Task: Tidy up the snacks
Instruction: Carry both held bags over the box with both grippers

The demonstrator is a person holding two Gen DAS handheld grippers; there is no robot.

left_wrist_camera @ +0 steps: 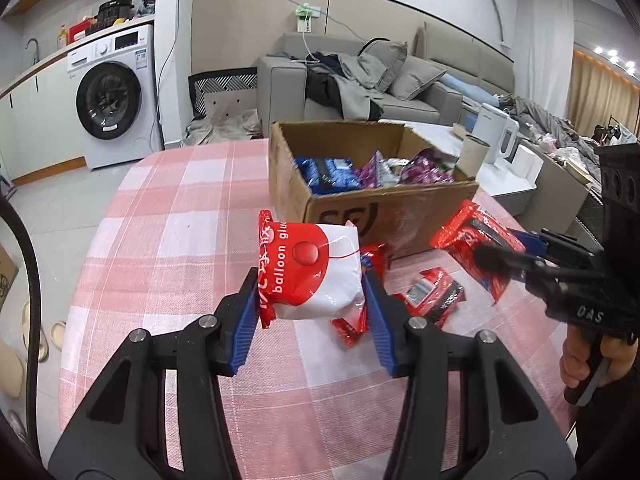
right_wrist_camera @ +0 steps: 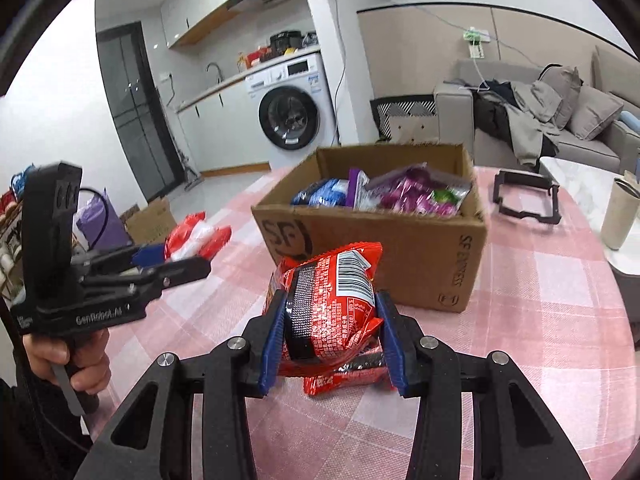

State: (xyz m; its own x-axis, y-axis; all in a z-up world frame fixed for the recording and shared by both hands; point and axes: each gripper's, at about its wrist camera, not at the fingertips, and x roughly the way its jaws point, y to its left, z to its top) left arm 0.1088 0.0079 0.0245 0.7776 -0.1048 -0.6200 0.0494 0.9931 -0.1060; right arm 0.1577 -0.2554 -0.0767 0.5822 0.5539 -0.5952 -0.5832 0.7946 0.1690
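My left gripper (left_wrist_camera: 311, 280) is shut on a red-and-white snack bag (left_wrist_camera: 320, 268) and holds it above the pink checked table (left_wrist_camera: 180, 220). In the right wrist view, my right gripper (right_wrist_camera: 330, 320) is shut on a red packet with a barcode (right_wrist_camera: 336, 308), also lifted off the cloth. Each view shows the other gripper from the side: the right gripper (left_wrist_camera: 496, 258) with its red packet (left_wrist_camera: 468, 240), and the left gripper (right_wrist_camera: 180, 258) with its bag (right_wrist_camera: 196, 236). Behind both stands an open cardboard box (left_wrist_camera: 400, 208) with blue and purple packets inside.
Loose red packets (left_wrist_camera: 434, 298) lie on the cloth in front of the box, one (right_wrist_camera: 348, 380) under my right gripper. A black frame (right_wrist_camera: 524, 196) sits right of the box (right_wrist_camera: 400, 248), with a beige cup (right_wrist_camera: 620, 216) on a low table beyond. The table's round edge (left_wrist_camera: 100, 216) drops to the floor.
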